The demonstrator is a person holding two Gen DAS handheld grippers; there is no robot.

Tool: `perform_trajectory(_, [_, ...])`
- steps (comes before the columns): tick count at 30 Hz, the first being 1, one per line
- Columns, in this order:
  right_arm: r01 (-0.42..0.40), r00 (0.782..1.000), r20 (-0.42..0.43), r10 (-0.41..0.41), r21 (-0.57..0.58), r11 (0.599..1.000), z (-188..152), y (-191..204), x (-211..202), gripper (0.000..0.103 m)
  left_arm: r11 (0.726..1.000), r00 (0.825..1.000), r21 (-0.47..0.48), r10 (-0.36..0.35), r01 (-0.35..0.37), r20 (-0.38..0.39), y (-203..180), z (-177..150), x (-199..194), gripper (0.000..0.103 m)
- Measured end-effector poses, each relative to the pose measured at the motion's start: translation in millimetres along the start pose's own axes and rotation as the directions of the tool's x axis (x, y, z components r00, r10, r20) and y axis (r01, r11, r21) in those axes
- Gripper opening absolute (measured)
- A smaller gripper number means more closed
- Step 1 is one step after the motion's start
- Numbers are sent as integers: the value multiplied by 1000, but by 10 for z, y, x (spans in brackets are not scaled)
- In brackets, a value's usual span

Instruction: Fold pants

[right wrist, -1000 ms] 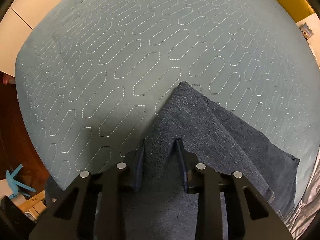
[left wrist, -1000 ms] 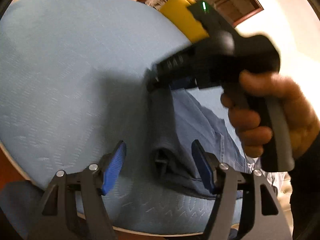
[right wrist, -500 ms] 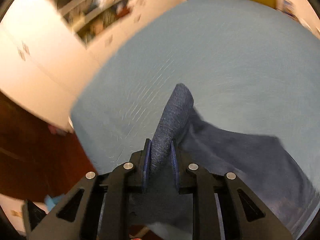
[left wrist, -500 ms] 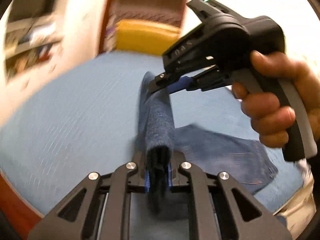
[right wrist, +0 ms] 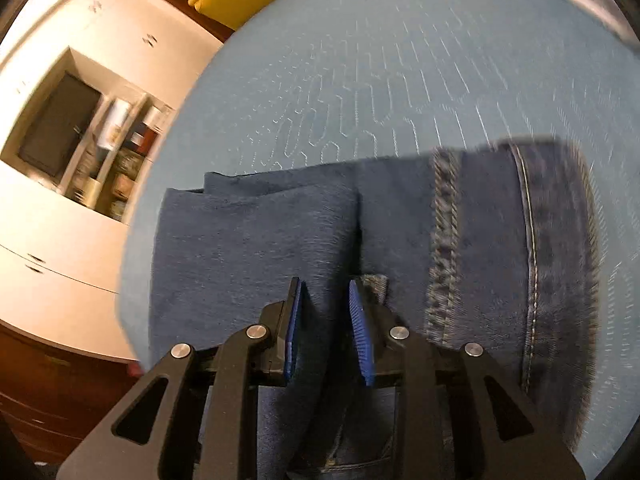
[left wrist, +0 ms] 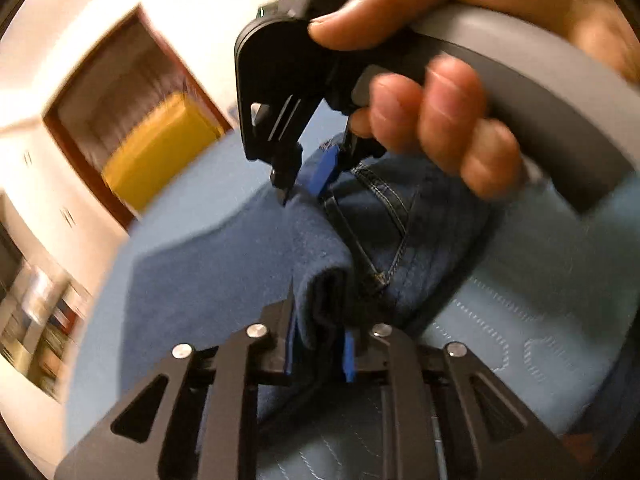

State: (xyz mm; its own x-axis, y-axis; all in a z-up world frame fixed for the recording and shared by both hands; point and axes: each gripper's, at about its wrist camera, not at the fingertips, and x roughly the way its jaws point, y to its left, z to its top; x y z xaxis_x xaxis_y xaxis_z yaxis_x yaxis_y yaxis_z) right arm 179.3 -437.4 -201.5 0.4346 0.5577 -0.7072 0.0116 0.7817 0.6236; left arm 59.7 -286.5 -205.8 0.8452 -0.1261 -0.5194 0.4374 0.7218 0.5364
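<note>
The blue jeans (left wrist: 224,264) lie partly folded on a light blue quilted bed (left wrist: 532,320). My left gripper (left wrist: 320,320) is shut on a thick folded edge of the jeans. In the left wrist view my right gripper (left wrist: 308,178), held in a hand, pinches the far end of the same fold. In the right wrist view the right gripper (right wrist: 326,304) holds the folded layer of the jeans (right wrist: 256,240) between its blue pads, over the seamed part (right wrist: 528,248) lying on the bed (right wrist: 400,60).
A yellow cushion (left wrist: 156,148) stands beyond the bed in a dark wood frame. White cabinets with an open shelf of small items (right wrist: 116,148) stand to the left of the bed. A dark wood edge (right wrist: 60,380) runs below the bed's left side.
My left gripper went from open around the fold to shut on it. Both grippers lifted the fold, carried it over and lowered it onto the rest of the jeans.
</note>
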Motion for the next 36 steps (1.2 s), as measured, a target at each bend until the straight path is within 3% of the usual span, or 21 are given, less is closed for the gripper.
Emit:
perform_trajectory(1, [-20,1000,4,20,9,1000,20,-62,-13,36,998,999,46,47,-48,17,-67,-15,14,30])
perform_trajectory(3, [-52,999,-8,52,10,999,2,-80,2,42,990,994,95,99,-102,37,-134,-41,36,31])
perform_trajectory(5, [-64,998,-14,64,-5,998,-4,-125,-51,45,981,991,143,126,-132,51,-300,-134,-70,31])
perform_trajectory(8, [-44,999,-26,43,-31,999,2,111,38,47,969,984,181,153,-168,91,-401,-174,-163,31])
perform_trajectory(9, [-31,999,-32,30,-42,999,32,261,194,47,968,983,186,153,-170,100,-418,-183,-185,29])
perform_trajectory(10, [-10,999,-41,8,-55,998,48,303,214,47,967,984,194,149,-166,100,-438,-159,-191,20])
perform_trajectory(17, [65,993,-94,-75,-109,992,56,537,408,47,975,978,126,165,-181,126,-471,100,-376,12])
perform_trajectory(21, [8,992,-128,-14,-54,999,163,564,446,47,978,974,88,177,-190,140,-402,137,-615,12])
perform_trajectory(24, [8,989,-144,-16,-57,998,261,613,484,48,977,972,89,179,-194,152,-412,144,-650,12])
perform_trajectory(26, [31,989,-143,-45,-97,995,315,710,529,39,974,970,101,185,-202,155,-500,139,-682,12])
perform_trajectory(27, [28,989,-142,-45,-122,992,339,733,501,23,973,970,105,186,-204,155,-522,116,-702,12])
perform_trajectory(28, [11,990,-140,-30,-137,991,363,755,449,19,972,969,106,190,-208,158,-520,132,-683,12])
perform_trajectory(32, [-11,997,-76,-5,-200,980,447,739,84,12,965,957,129,199,-229,209,-605,292,-703,12])
perform_trajectory(36, [-1,1000,-17,-2,-158,987,518,415,-258,12,961,951,179,161,-213,265,-895,541,-658,12])
